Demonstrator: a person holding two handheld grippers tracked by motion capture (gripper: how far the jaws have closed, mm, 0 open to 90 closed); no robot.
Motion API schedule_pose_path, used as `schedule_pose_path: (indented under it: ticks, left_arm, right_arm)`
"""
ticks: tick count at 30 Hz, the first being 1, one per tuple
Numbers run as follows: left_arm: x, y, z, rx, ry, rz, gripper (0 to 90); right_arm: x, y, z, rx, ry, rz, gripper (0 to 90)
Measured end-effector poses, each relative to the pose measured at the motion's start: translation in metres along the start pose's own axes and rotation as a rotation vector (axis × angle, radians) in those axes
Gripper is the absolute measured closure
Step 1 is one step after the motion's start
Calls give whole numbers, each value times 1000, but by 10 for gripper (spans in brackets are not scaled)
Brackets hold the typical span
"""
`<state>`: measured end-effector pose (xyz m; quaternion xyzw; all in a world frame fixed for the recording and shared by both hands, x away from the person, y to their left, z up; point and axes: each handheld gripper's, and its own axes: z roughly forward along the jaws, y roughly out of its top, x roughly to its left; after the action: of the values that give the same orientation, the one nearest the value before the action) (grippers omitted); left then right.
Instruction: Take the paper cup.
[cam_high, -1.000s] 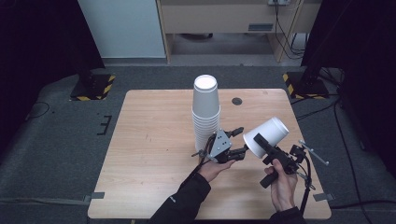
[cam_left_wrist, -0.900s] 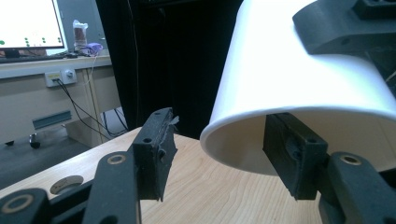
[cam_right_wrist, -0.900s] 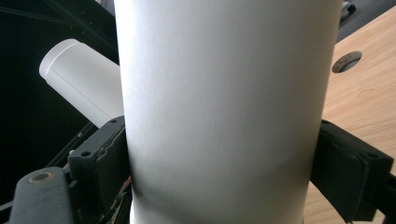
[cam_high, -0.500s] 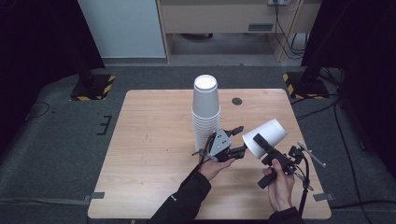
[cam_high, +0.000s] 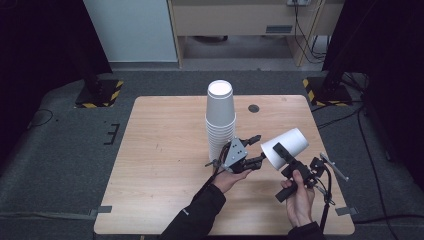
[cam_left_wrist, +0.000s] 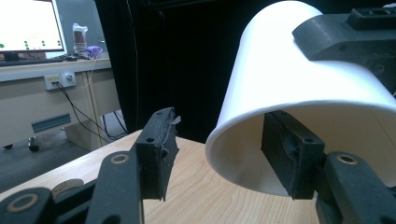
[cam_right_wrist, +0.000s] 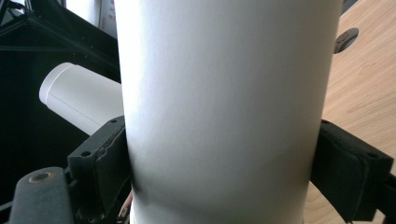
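Observation:
A tall stack of upturned white paper cups (cam_high: 220, 117) stands mid-table and shows again at the left of the right gripper view (cam_right_wrist: 79, 100). My right gripper (cam_high: 281, 154) is shut on a single white cup (cam_high: 286, 144), held tilted above the table with its mouth toward my left gripper; its pads press the cup's sides (cam_right_wrist: 224, 116). My left gripper (cam_high: 256, 149) is open just right of the stack's base. In the left gripper view the cup's rim (cam_left_wrist: 219, 140) lies between the jaws, with one jaw outside the wall and the other in front of the mouth.
The wooden table (cam_high: 160, 150) has a small dark round hole (cam_high: 253, 108) at its back right. A cable and a grey plate (cam_high: 334, 167) trail from the right gripper near the right edge. Dark floor and yellow-black stand feet (cam_high: 100, 95) surround the table.
The right gripper and its cup have edged very slightly left toward the left gripper. The stack and the left gripper stay as they were.

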<state>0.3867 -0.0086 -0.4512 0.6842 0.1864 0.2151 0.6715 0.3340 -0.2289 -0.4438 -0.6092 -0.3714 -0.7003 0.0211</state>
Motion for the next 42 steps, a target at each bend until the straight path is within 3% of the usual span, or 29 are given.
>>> schedule_pose_path:
  ticks: [15,42]
  left_arm:
    - [0,-3,2,-1,-7,-2,466]
    - [1,-7,9,-27,-25,-22,616]
  right_arm:
    - [-1,0,0,-10,1,7,141]
    - [-1,-6,4,31,17,40,141]
